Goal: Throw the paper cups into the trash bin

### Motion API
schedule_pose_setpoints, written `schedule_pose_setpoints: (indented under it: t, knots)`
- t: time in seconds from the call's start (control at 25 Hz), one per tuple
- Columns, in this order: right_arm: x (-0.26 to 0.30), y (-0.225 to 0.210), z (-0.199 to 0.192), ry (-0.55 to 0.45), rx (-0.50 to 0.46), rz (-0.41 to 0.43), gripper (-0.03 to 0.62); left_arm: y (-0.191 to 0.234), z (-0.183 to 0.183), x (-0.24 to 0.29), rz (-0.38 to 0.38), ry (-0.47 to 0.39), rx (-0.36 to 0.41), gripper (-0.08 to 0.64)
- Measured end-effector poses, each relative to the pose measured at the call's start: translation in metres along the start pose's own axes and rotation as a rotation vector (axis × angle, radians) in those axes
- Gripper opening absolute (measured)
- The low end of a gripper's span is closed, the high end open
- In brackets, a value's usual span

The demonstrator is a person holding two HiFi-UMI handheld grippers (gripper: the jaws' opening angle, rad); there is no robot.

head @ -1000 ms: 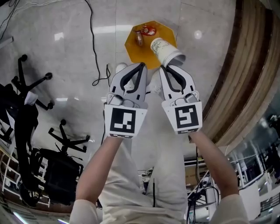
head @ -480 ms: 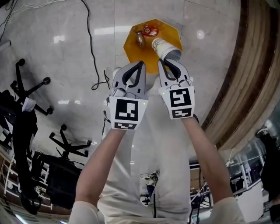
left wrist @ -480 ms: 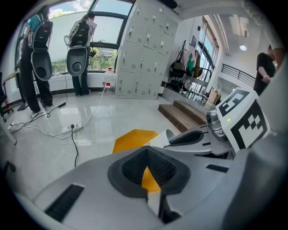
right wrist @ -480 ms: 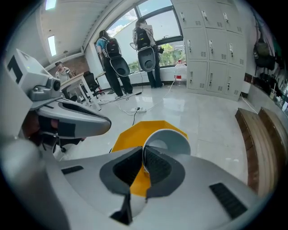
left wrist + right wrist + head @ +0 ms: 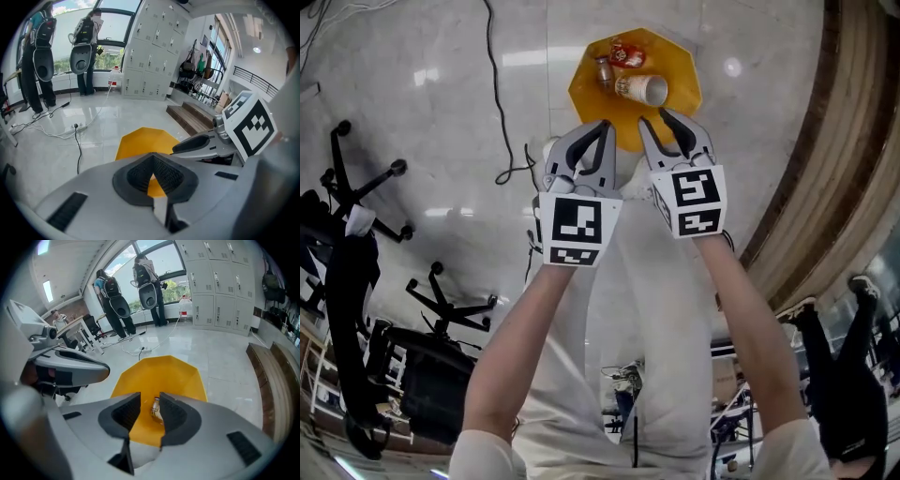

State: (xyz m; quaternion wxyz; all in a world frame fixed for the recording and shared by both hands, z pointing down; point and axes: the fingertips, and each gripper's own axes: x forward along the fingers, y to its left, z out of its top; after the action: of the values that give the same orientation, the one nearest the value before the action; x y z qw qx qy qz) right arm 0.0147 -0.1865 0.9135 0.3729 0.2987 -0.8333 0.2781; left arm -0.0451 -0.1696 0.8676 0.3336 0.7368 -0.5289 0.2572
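Only the head view shows the cup (image 5: 642, 89). It lies on its side inside the yellow bin (image 5: 586, 94), white with a pattern, mouth to the right, near a bottle (image 5: 604, 72) and a red wrapper (image 5: 625, 54). In its own view the right gripper (image 5: 150, 400) has its jaws opening with nothing held. The left gripper (image 5: 153, 161) has its jaws together, empty.

Grey left gripper (image 5: 602, 129) and right gripper (image 5: 656, 120) — black ribbed pads (image 5: 119, 413), black-and-white marker cubes (image 5: 574, 229) — short cream sleeves (image 5: 486, 456), cream trousers (image 5: 656, 309)
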Motion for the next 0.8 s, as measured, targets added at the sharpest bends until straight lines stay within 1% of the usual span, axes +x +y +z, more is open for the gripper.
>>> schedule_pose_setpoints:
  t: [0.12, 0.24, 0.32, 0.48, 0.6, 0.8]
  knots:
    - [-0.010, 0.005, 0.007, 0.002, -0.010, -0.006, 0.126, -0.001, 0.009, -0.010, -0.010, -0.002, 0.022, 0.005]
    - [-0.023, 0.014, 0.020, -0.003, -0.029, 0.006, 0.119, -0.001, 0.021, -0.019, -0.017, -0.001, 0.037, 0.005]
    - [-0.033, 0.019, 0.033, -0.011, -0.038, 0.015, 0.097, -0.002, 0.034, -0.027, -0.022, -0.007, 0.041, 0.005]
    - [-0.062, 0.030, 0.062, -0.044, -0.061, 0.021, 0.040, -0.011, 0.064, -0.051, -0.034, -0.026, 0.042, 0.005]
    - [-0.088, 0.039, 0.088, -0.074, -0.062, 0.027, 0.014, -0.019, 0.088, -0.074, -0.042, -0.044, 0.046, 0.005]
    - [-0.141, 0.057, 0.136, -0.118, -0.065, 0.038, 0.008, -0.034, 0.144, -0.127, -0.044, -0.102, 0.008, 0.005]
